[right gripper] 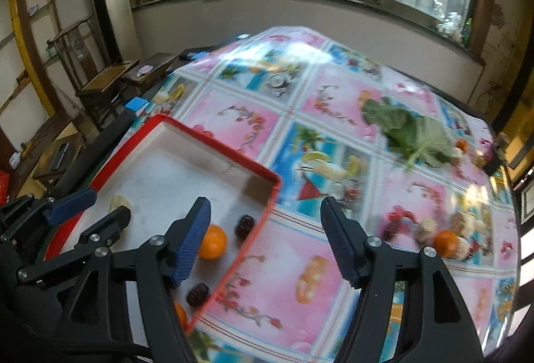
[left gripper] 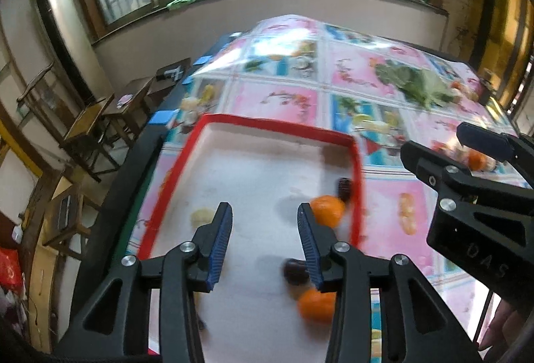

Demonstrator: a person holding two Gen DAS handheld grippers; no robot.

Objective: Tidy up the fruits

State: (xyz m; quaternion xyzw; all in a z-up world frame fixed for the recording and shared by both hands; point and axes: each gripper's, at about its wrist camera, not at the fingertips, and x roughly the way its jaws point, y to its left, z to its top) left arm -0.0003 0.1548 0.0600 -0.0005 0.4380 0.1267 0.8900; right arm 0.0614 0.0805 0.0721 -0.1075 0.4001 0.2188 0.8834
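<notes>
Approx halfway, I'd judge: red-rimmed tray [right gripper: 213, 142] at near left w/ two oranges [right gripper: 212, 241], two dark berries [right gripper: 244, 226] & a pale piece, fruit pile [right gripper: 445, 237] still at right, left gripper [left gripper: 265, 241] & right gripper [right gripper: 267, 239] both spread, empty.

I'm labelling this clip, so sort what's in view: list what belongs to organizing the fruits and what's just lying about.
Part of the job:
red-rimmed tray
oranges in the tray
dark berries in the tray
loose fruit pile on the table
left tool
right tool

Just lying about:
leafy greens
wooden chair
</notes>
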